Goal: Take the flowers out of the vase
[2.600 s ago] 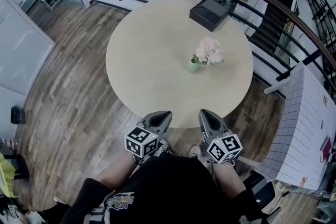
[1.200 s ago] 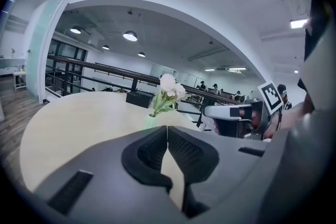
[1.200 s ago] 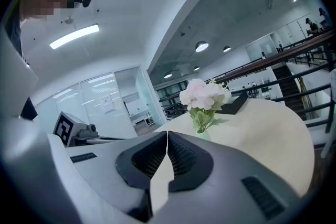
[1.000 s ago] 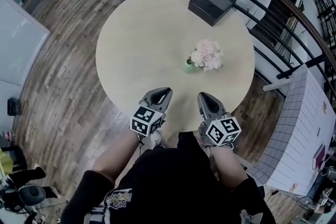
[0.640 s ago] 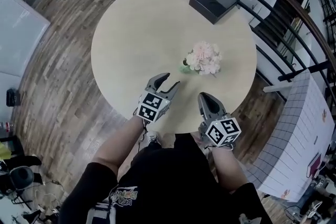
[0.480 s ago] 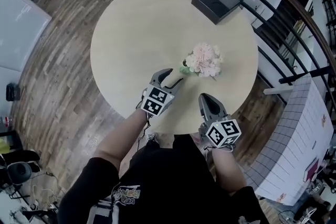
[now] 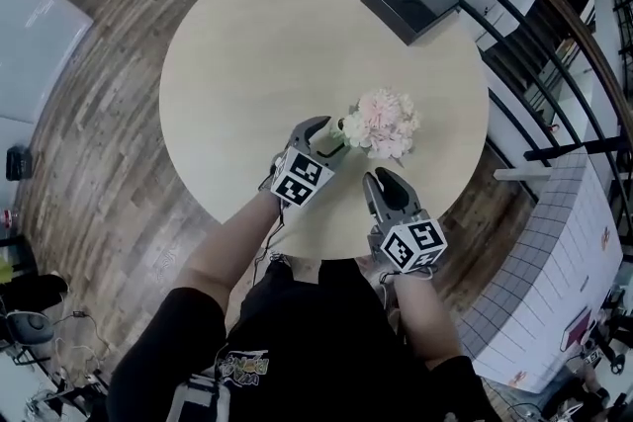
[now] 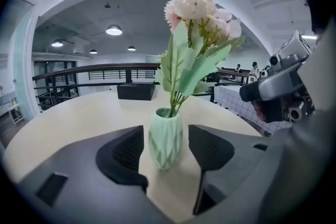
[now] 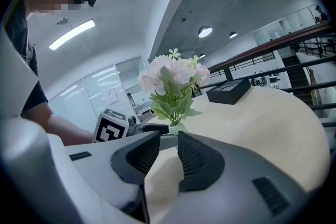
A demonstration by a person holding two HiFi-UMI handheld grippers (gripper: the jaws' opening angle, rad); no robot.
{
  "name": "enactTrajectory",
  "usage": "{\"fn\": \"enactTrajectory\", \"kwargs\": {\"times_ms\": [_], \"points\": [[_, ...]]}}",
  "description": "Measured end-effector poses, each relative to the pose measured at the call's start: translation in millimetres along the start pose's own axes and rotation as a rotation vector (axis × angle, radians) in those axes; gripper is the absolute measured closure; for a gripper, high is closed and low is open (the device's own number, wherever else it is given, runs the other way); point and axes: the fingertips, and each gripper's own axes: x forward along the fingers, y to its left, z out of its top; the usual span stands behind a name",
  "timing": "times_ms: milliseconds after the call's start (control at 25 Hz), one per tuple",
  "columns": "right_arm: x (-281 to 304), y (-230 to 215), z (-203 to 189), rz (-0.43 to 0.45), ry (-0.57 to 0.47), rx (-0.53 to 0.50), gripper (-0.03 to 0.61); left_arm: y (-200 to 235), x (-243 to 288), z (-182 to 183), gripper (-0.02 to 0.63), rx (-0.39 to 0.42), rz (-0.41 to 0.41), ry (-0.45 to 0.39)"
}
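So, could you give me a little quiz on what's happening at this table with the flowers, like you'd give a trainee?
1. True or false: the flowers are already out of the vase.
2. What stands between the jaws of the left gripper? A) a cup B) the vase C) nothing
3. Name what the right gripper holds.

Key:
1. False: their stems are in the vase.
2. B: the jaws, which have just been opening, stand apart on either side of it without pressing.
3. Nothing: its jaws, also just opening, are apart with only bare table between them.
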Motion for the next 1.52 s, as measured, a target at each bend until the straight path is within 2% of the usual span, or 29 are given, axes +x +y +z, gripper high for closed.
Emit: {"fn": "enactTrajectory", "kwargs": {"times_ms": [240,440,1120,1280,1520], "points": [[32,-18,-4,0.001,-0.007,0.026,0.436,4,12,0,0.354,-0.014,-0.003,-0.015],[58,-20,-7,0.027,0.008,0.004,0.390,6,14,0,0.357,-0.027,-0.007,-0.031],[106,-15,12,0.083,-0.021,-0.126,0.390,2,16,-7,0.377,-0.037,-0.035,-0.030],[112,-14,17,0.105,-0.038,-0.130,0.392,2,15,-7,0.377,-0.038,-0.032,-0.026],[120,-17,24,0.122,-0.056,-0.124,0.431,1,15,-6,0.377,-0.043,-0.025,-0.024]]}}
